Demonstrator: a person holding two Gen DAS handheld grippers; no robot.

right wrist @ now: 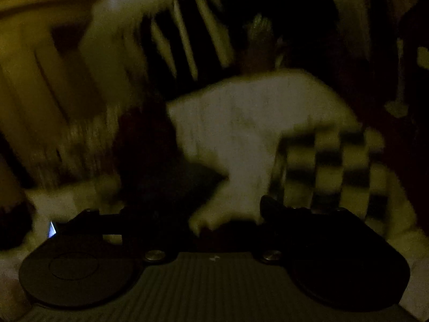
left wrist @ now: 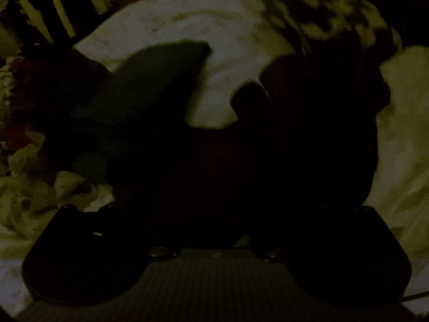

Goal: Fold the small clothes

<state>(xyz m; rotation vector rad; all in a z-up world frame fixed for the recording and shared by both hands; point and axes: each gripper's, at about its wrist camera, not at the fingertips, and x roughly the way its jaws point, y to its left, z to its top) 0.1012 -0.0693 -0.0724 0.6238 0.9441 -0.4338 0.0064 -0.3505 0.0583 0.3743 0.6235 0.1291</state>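
Dim, blurred views. Pale round table top (left wrist: 187, 26) is the landmark. Beyond its far left edge: light slatted chair back (left wrist: 51, 13), also seen past the table's far rim in the right wrist view (right wrist: 185, 35). Nothing else outside the table is legible.

A pale desk (left wrist: 187, 26) lies mostly bare in its middle, leaving open room there. A dark garment (left wrist: 150, 86) covers the near left part. A checkered cloth (left wrist: 316, 13) sits toward the far right edge. Crumpled pale clothes (left wrist: 402, 134) crowd the right side. A slatted chair back (right wrist: 182, 32) stands beyond the far edge.
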